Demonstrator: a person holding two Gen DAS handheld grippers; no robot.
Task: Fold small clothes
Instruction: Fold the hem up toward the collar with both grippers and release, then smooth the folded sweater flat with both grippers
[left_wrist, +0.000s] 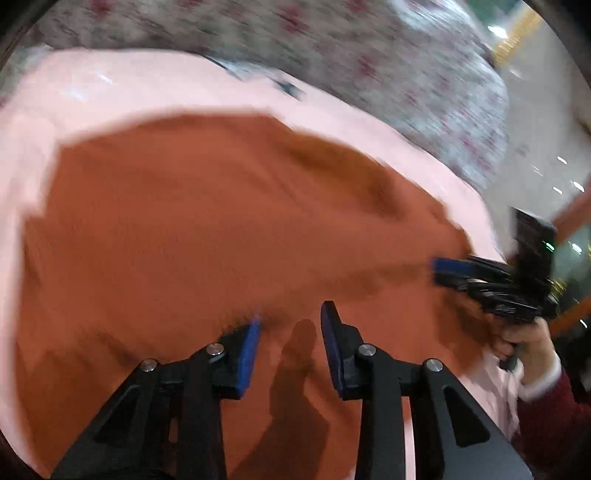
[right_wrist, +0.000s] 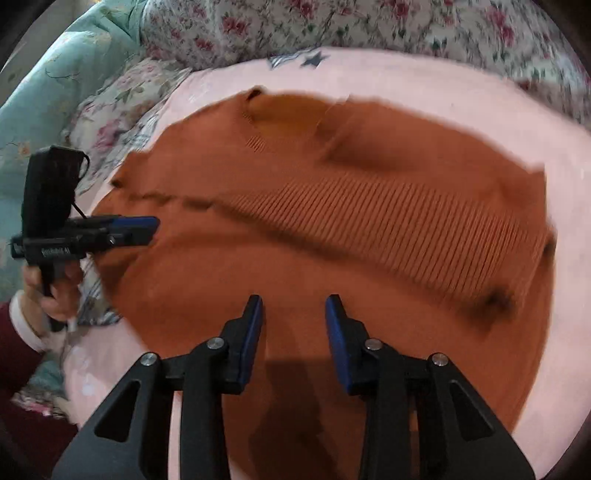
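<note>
Orange knit sweater (right_wrist: 332, 229) lies spread on a pink sheet (right_wrist: 461, 85), filling mid-frame in both views (left view motion-blurred). Left gripper (left_wrist: 290, 325): fingers apart, gripping nothing, low over the sweater. Right gripper (right_wrist: 293, 314): fingers also apart, holding nothing, over the lower centre hem area. Floral bedding (right_wrist: 332, 26) along the top.

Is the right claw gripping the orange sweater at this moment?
No, the right claw hangs open above the orange sweater, holding nothing.

white lettering on left gripper (right_wrist: 153, 230), unreadable
</note>
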